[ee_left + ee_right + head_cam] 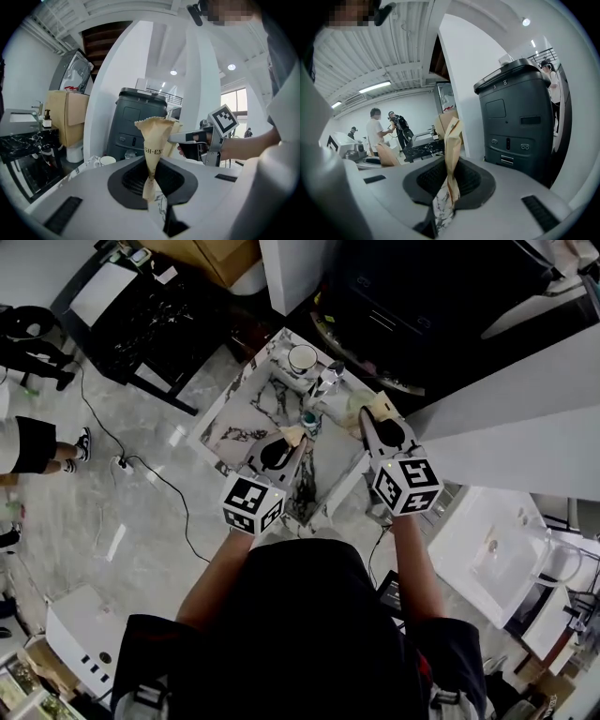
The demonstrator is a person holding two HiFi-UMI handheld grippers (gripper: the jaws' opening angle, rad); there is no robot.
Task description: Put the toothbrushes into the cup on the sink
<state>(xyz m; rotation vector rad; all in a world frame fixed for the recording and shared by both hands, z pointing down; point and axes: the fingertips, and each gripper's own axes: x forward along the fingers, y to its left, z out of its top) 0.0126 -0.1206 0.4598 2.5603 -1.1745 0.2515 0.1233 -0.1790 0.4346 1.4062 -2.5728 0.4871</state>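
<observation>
Left gripper (pixel 151 190): jaws nearly closed, pinching a tan paper packet (pixel 154 140) that stands up past the tips.
Right gripper (pixel 450 190): jaws clamped on a second packet (pixel 452 143), also tan paper, likewise upright.
White cup (pixel 302 359): stands on the marble counter (pixel 246 418), ahead of both grippers and apart from both packets.

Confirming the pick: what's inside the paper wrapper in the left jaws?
Only the tan paper wrapper shows, pinched in the jaws of the left gripper; its contents are covered by paper.
</observation>
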